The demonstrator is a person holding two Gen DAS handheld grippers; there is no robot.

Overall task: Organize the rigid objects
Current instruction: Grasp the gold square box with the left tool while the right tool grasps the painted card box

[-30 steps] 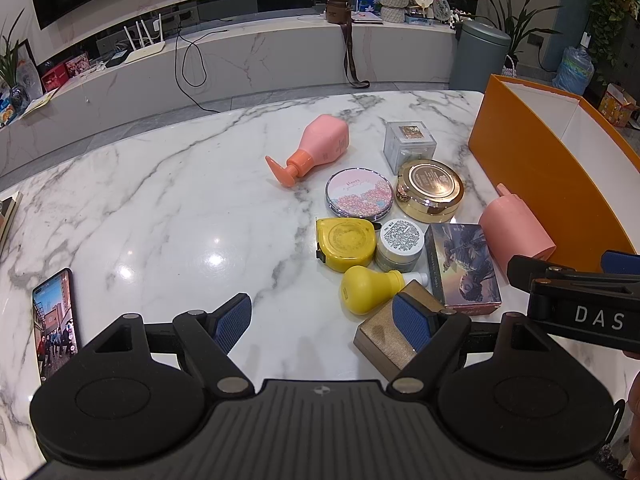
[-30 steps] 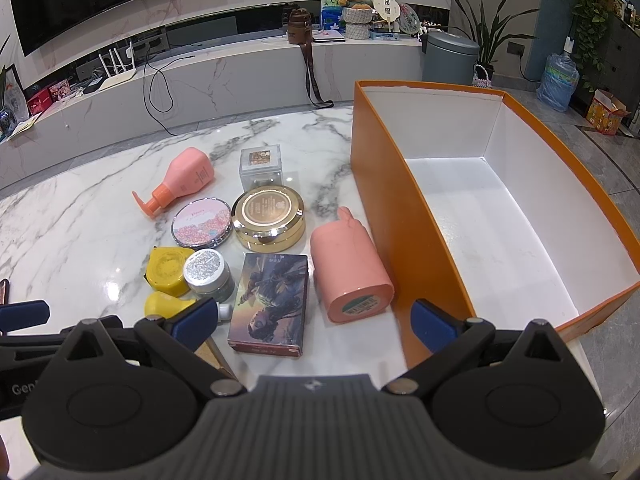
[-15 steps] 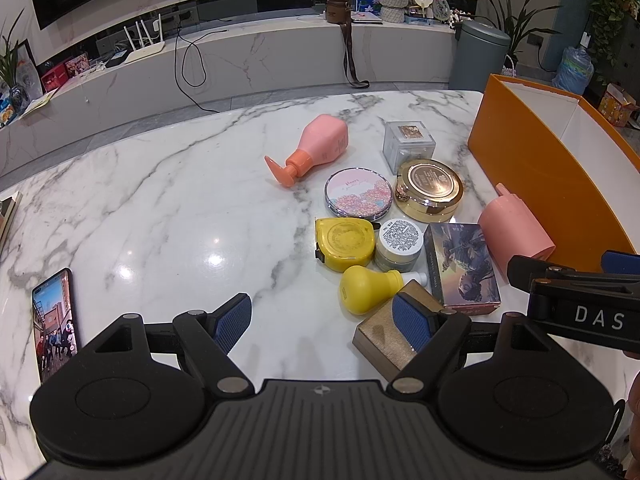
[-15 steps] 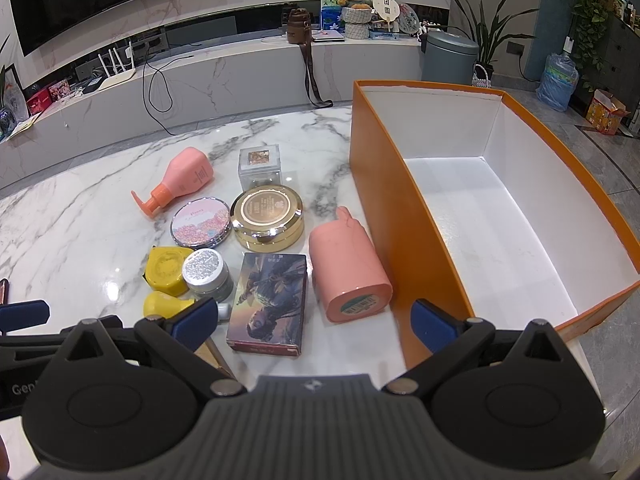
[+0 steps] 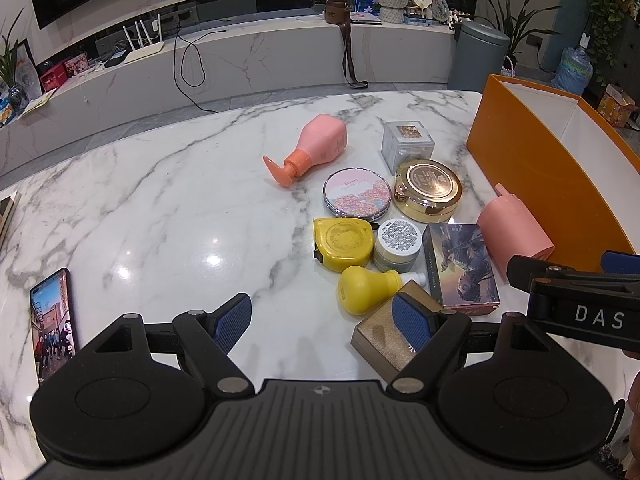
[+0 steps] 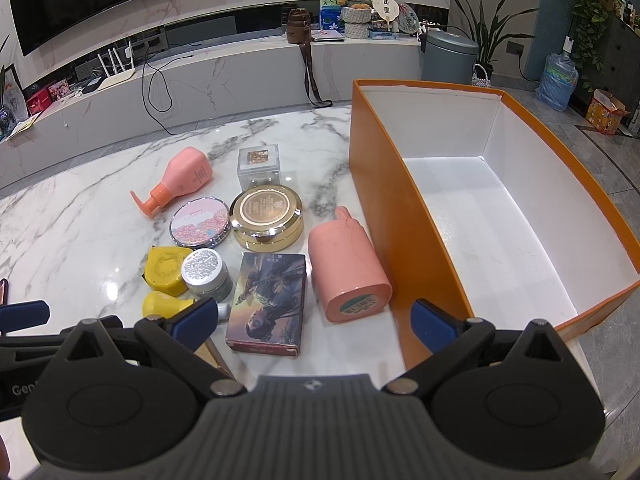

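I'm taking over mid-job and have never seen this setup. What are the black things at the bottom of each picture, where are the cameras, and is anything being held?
Each picture comes from a camera mounted on a hand-held gripper, looking forward along its two blue-padded fingers. The black shape at the bottom is that gripper itself. One view belongs to the left gripper, the other to the right gripper; each also glimpses the other at its edge. Both stand open and hold nothing.

On the marble table lies a cluster: a pink pump bottle, a clear cube box, a flowered compact, a gold tin, a yellow tape measure, a small jar, a yellow bulb-shaped bottle, a picture box, a brown box and a pink cylinder. The orange box beside them is empty. A phone lies apart.
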